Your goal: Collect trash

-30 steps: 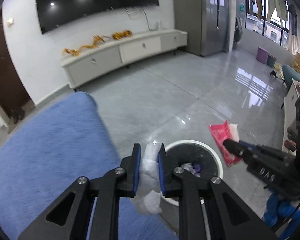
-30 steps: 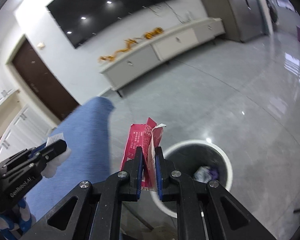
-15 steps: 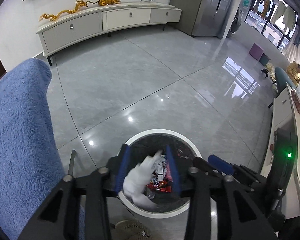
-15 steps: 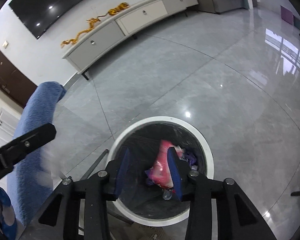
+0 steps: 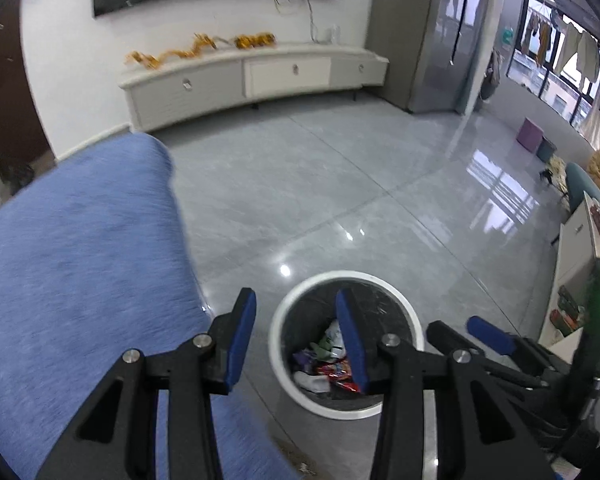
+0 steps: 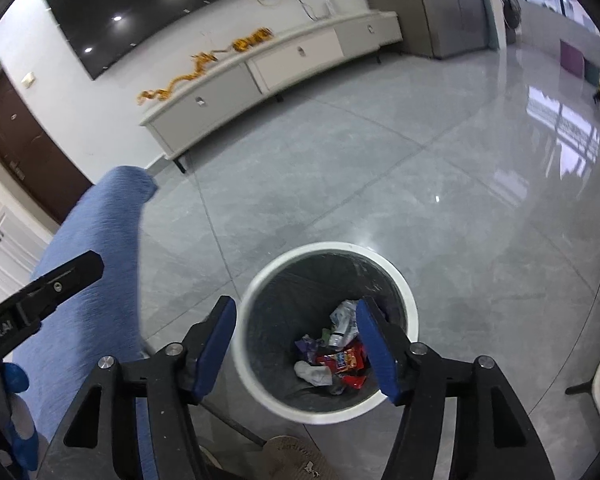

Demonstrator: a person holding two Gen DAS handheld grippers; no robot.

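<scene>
Both grippers hang over the white trash bin, which stands on the grey tiled floor beside a blue sofa arm. Left gripper: jaws parted, blue pads apart, nothing between them; they opened within the last second and have not widened since. Right gripper: jaws spread wider, nothing between them; they have just been opening. In the right wrist view the bin sits at 6 o'clock of centre, its black liner visible, and the trash lies at the bottom: a white crumpled tissue toward 7 o'clock of the bin's inside, a red snack wrapper just beside it toward 5 o'clock, a white and green packet above them, and a purple scrap at the left. At 12 o'clock a long white TV cabinet lines the wall under a black screen. A tan slipper shows at 6 o'clock, near the bin's base.
</scene>
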